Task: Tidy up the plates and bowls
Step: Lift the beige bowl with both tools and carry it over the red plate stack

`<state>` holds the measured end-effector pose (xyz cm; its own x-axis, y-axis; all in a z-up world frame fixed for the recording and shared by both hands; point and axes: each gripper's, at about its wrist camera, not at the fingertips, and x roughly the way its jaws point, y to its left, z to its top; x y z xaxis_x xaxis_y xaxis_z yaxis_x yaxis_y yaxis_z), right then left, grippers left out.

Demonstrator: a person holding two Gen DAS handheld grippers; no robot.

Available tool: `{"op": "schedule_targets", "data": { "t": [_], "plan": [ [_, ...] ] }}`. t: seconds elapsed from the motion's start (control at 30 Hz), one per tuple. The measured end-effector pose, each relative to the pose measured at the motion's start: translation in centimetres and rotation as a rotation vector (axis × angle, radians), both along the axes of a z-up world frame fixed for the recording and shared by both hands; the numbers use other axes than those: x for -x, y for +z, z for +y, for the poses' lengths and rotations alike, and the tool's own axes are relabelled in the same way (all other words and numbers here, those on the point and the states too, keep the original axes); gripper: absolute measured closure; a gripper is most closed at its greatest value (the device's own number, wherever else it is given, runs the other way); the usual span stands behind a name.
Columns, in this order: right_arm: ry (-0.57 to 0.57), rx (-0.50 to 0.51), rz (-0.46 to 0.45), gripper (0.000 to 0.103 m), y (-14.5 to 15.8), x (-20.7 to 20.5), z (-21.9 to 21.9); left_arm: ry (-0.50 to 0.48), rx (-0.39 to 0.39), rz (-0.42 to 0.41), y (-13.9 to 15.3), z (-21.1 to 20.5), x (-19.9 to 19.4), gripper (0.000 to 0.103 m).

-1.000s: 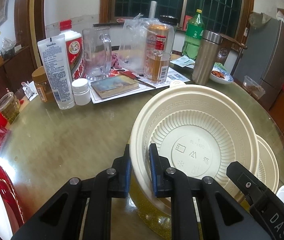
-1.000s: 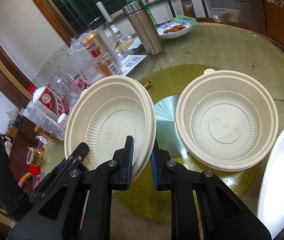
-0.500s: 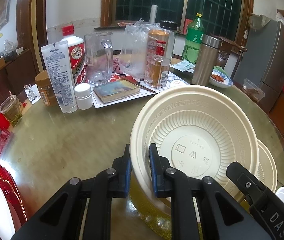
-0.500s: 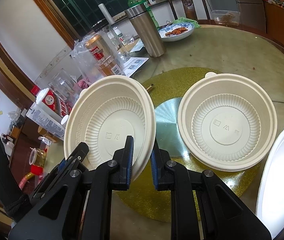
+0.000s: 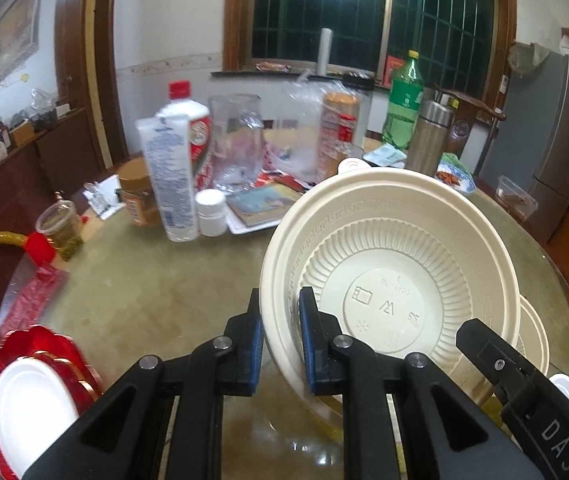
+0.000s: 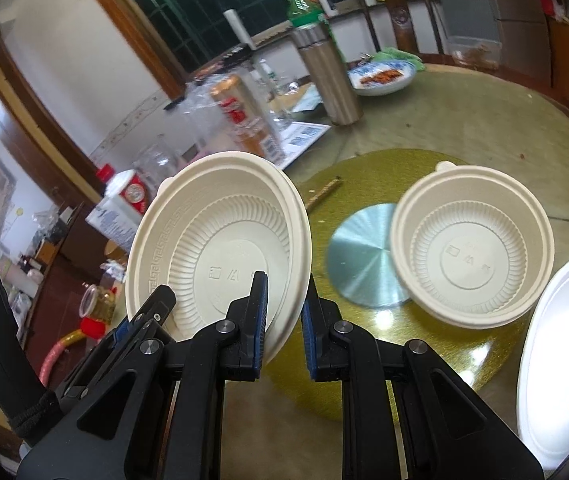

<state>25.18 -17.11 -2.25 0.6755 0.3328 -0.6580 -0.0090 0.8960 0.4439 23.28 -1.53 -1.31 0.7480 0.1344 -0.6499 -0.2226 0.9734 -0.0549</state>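
Both grippers are shut on the rim of one cream plastic bowl (image 5: 392,280), held tilted in the air above the table. My left gripper (image 5: 280,340) pinches its left rim; my right gripper (image 6: 282,320) pinches its right rim, and the bowl (image 6: 220,248) faces the camera. A second cream bowl (image 6: 472,248) sits on the gold turntable mat (image 6: 364,360), to the right; its edge (image 5: 532,340) peeks out behind the held bowl in the left wrist view. A white plate (image 6: 560,356) lies at the right edge. A white plate on red plates (image 5: 28,396) lies at the left.
Bottles, a glass mug (image 5: 236,144), a lotion tube (image 5: 168,176), a steel flask (image 6: 328,76) and a dish of food (image 6: 382,76) crowd the far side of the round table. A silver disc (image 6: 364,256) lies at the mat's centre.
Both grippers have lifted the cream bowl higher above the table; the second bowl and the table things look lower and farther away.
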Motion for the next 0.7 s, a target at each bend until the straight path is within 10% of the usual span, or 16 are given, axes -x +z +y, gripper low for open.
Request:
{"op": "schedule_targets", "data": {
  "t": [0.7],
  "plan": [
    [0.107, 0.053, -0.069, 0.087, 2.9, 6.9, 5.6, 0.064, -0.002, -0.054, 2.3, 5.4, 7.9, 0.086]
  ]
}}
